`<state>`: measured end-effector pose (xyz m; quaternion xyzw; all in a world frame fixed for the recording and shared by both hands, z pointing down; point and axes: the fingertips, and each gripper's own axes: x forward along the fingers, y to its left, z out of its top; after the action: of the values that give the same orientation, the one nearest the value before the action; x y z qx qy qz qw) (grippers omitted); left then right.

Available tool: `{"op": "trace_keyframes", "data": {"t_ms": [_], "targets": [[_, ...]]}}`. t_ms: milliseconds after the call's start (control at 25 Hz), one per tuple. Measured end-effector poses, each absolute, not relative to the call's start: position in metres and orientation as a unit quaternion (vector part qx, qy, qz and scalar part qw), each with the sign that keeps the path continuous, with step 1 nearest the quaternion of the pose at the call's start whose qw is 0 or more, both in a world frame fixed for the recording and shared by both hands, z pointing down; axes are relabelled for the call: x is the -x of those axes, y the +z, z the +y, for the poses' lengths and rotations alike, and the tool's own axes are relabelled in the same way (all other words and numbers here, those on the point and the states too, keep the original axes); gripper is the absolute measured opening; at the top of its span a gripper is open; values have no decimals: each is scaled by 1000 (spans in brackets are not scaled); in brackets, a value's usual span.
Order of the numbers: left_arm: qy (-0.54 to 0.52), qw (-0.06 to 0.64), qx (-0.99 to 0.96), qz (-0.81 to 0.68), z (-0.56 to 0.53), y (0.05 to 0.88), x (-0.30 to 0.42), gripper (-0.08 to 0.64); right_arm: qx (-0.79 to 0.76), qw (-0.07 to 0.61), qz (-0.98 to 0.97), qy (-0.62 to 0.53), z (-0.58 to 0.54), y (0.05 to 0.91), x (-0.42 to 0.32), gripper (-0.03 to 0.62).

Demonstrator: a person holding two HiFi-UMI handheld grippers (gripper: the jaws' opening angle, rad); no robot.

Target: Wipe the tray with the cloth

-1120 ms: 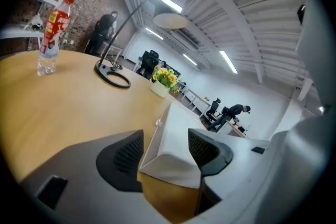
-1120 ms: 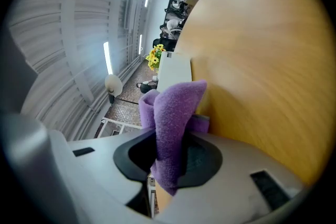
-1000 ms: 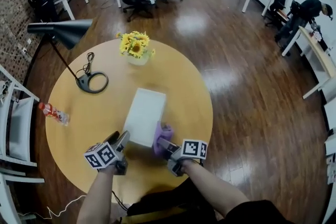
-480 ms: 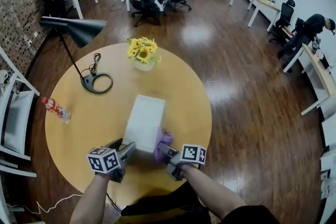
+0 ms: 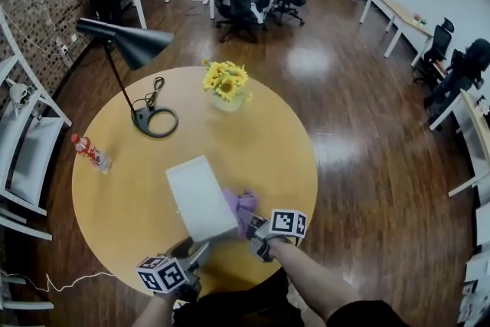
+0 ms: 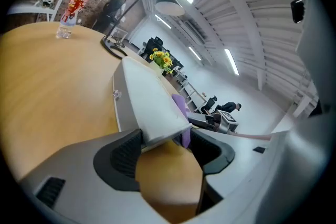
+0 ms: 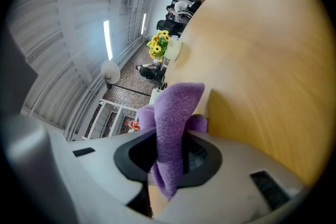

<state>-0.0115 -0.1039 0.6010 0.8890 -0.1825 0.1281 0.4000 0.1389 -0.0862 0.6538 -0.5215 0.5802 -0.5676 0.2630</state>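
Note:
The white tray (image 5: 200,199) lies askew on the round wooden table (image 5: 115,195), its near corner toward me. My left gripper (image 5: 193,255) is at that near corner. In the left gripper view the tray (image 6: 142,97) reaches in between the jaws of the left gripper (image 6: 165,139). The jaws are opening, with a gap on the right side of the corner. My right gripper (image 5: 256,228) is shut on the purple cloth (image 5: 241,209), which rests against the tray's right edge. In the right gripper view the cloth (image 7: 176,113) is pinched between the pads of the right gripper (image 7: 168,147).
A black desk lamp (image 5: 126,46) stands at the table's back left with its base (image 5: 155,121) and cord. A vase of sunflowers (image 5: 226,84) is at the back, a drink bottle (image 5: 92,152) lies at the left. White shelving (image 5: 23,142) flanks the left; people sit at far desks.
The tray has turned, its far end swinging left. My left gripper has drawn back toward the table's near edge and its jaws have widened. The right gripper keeps the cloth at the tray's edge.

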Motion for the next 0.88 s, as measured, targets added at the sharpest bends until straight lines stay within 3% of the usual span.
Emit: {"op": "trace_keyframes", "data": {"t_ms": [280, 520, 760, 880], "targets": [[138, 437, -876, -154, -69, 601, -29, 287, 574, 224, 589, -523, -99, 649, -188, 78], [177, 425, -883, -88, -49, 609, -70, 278, 584, 346, 521, -518, -78, 641, -230, 78], [176, 426, -885, -62, -47, 608, -69, 259, 563, 493, 446, -492, -50, 638, -215, 80], [170, 422, -889, -43, -46, 606, -70, 259, 568, 527, 424, -469, -40, 640, -201, 80]]}}
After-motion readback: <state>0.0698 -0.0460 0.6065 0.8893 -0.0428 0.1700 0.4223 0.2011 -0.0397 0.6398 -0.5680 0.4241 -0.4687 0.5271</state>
